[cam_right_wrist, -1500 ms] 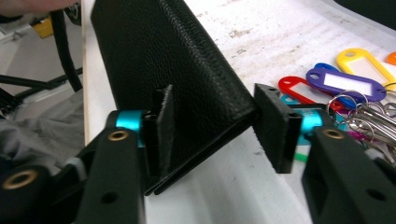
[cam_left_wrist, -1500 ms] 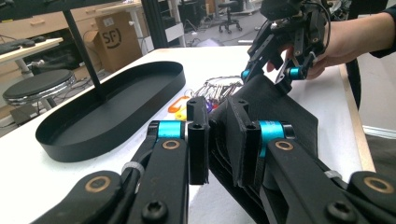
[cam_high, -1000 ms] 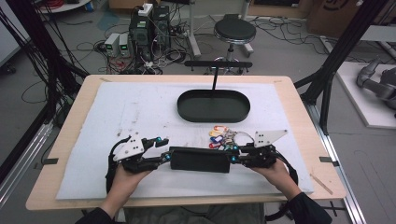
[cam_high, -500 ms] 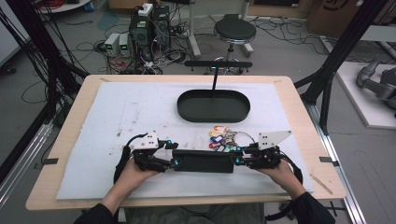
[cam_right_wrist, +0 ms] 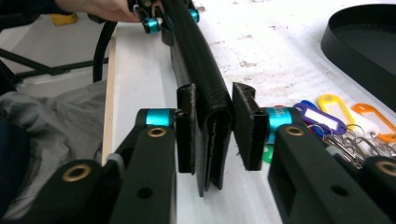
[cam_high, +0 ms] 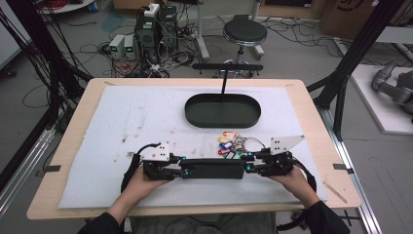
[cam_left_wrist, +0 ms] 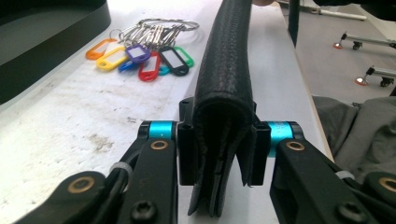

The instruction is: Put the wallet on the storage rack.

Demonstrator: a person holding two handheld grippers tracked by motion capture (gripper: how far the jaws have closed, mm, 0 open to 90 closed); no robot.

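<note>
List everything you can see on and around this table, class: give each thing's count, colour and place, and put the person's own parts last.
Wallet: one, black, folded, near front edge, held at both ends.
Key tags: one bunch, mixed colours on metal rings, just behind wallet.
Tray: one, black, oval, far middle of mat.
Mat: one, white, stained, covers table.
Table: one, pale wood.
Stool: one, black, behind table.
Left gripper: black, clamped on wallet's left end.
Right gripper: black, around wallet's right end, gap beside one jaw.
</note>
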